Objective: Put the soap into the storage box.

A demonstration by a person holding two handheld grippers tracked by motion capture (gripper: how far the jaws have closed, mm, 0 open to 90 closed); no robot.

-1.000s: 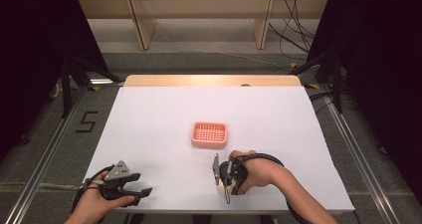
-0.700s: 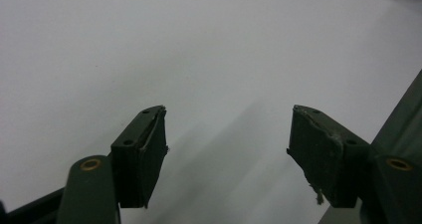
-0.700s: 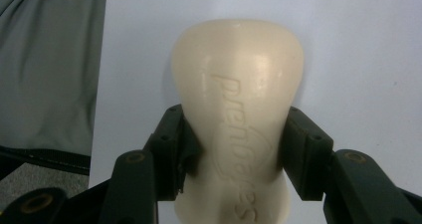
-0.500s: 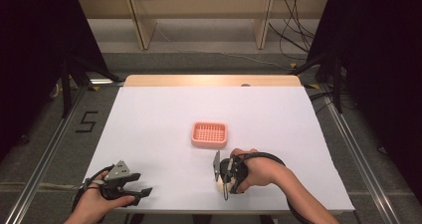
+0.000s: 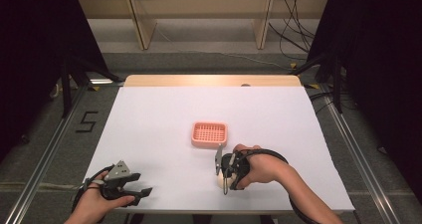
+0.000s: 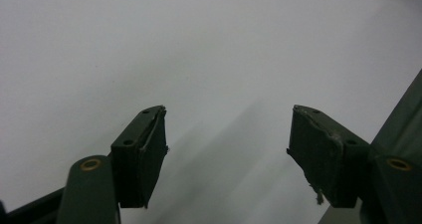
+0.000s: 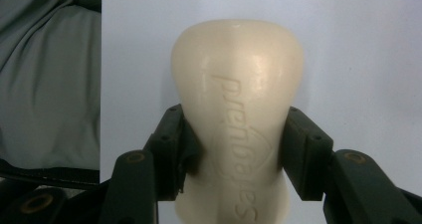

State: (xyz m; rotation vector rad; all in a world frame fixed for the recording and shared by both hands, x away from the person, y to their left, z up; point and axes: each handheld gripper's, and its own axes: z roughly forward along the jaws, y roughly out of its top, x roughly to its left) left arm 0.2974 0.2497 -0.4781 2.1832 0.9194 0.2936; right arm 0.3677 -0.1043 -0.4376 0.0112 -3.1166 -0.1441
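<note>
A cream bar of soap with raised lettering sits between the jaws of my right gripper, which is shut on its narrow waist. In the high view that right gripper is near the table's front, right of centre, with the soap showing pale beneath it. A pink slotted soap dish lies just beyond it, mid-table, with nothing in it. My left gripper rests at the front left, far from both. Its jaws stand wide apart over bare white table.
The white table has a wooden strip along its far edge. Shelving legs and cables stand on the floor beyond it. Grey cloth past the table edge shows at the left of the right gripper view.
My right gripper, with the soap in it, has shifted slightly away from the front edge, toward the pink dish. The left gripper has stayed put.
</note>
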